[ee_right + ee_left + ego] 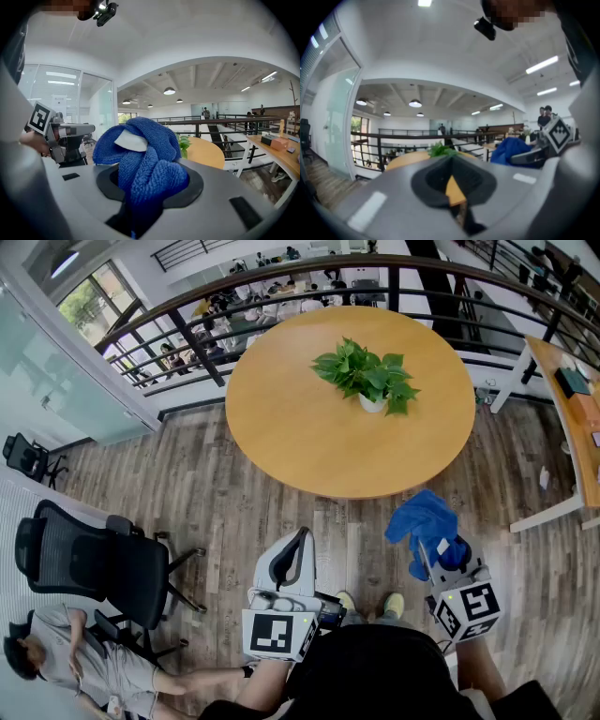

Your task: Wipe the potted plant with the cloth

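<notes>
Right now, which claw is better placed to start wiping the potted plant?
Right. The right claw is shut on the blue cloth; the left claw is shut and empty. Both hang short of the round table, so the right would likely need to reach forward to the potted plant.

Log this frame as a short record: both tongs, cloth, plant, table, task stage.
left tongs: shut, empty, held low over the floor
right tongs: shut on cloth, short of the table
cloth: blue, bunched, white tag showing
plant: green, leafy, upright in a white pot
table: round, wooden, plant stands right of its centre
task stage: cloth gripped, plant not yet touched
</notes>
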### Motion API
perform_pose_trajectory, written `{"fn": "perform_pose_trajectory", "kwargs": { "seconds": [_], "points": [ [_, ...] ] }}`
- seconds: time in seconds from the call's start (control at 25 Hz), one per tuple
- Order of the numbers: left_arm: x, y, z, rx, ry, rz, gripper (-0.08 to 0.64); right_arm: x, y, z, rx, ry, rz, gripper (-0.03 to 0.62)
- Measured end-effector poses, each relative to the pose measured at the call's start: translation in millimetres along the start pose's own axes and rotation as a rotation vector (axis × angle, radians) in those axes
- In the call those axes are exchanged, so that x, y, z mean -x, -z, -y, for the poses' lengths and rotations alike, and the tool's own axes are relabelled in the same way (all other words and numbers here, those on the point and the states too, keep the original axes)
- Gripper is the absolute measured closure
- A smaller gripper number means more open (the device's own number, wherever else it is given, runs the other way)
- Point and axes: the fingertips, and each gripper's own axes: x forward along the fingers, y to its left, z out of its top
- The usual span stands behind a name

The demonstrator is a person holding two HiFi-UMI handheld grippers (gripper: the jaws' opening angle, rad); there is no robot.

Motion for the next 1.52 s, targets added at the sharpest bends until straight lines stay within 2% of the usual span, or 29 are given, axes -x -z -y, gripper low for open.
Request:
{"fn": "perform_pose_trajectory", "kwargs": {
  "seconds": [0.4,0.6,0.72,0.92,1.28,1.52],
  "points": [
    [-8,2,-17,0.005,0.009,0.003,0.561,-13,-11,-9,-0.005,-0.017,0.042,0.431],
    [-8,4,-29,0.015,0.035,0.015,0.561,-22,-17,-19,-0.041,-0.049,0.056,0.431],
    [-11,7,-35,0.02,0.057,0.019,0.561,-28,-15,-22,-0.06,-0.033,0.052,0.431],
    [-18,10,-47,0.027,0.075,0.013,0.561,-36,-11,-25,-0.041,-0.002,0.019,0.431],
    [-69,6,-58,0.017,0.085,-0.001,0.561,-73,-19,11,-0.061,0.013,0.024,0.431],
    [-132,-5,-69,-0.01,0.068,-0.008,0.561,-125,-37,52,-0.055,-0.009,0.041,0.431]
  ]
}}
